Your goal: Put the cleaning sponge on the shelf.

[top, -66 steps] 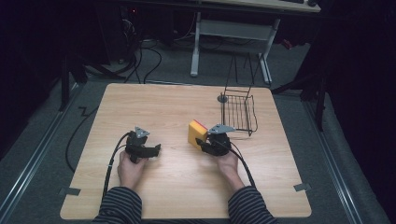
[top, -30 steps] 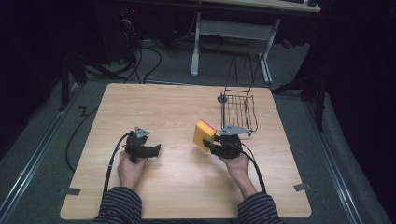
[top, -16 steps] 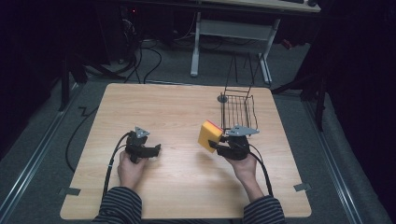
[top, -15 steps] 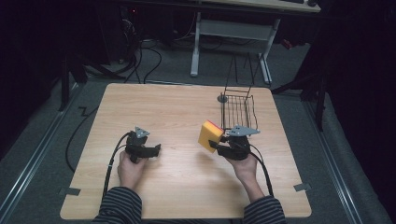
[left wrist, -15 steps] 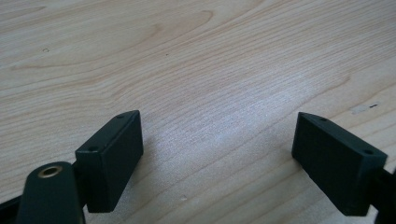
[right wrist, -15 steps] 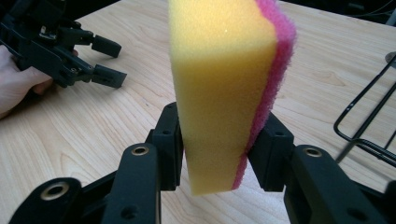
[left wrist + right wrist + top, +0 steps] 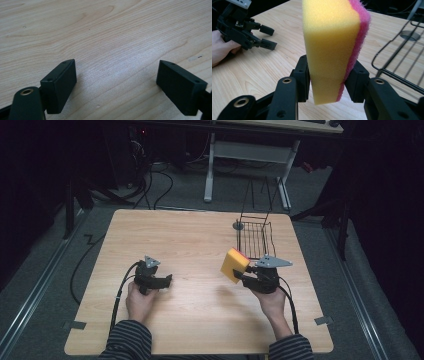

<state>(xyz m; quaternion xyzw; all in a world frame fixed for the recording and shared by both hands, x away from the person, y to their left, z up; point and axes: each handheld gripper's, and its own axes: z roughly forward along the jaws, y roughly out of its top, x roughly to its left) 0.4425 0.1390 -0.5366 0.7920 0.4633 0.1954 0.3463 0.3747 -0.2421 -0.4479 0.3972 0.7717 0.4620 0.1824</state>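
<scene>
Partly hidden: sponge [image 7: 332, 47] base (yellow, pink-backed) inside right hand-held gripper [image 7: 329, 78] jaws.

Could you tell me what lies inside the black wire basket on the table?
Nothing visible inside the wire basket; its bars show bare table beneath. The held sponge covers its near corner.

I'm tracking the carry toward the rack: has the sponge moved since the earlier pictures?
Yes. The sponge, clamped in the right gripper, has shifted rightward toward the wire basket and now sits just beside its near corner.
</scene>
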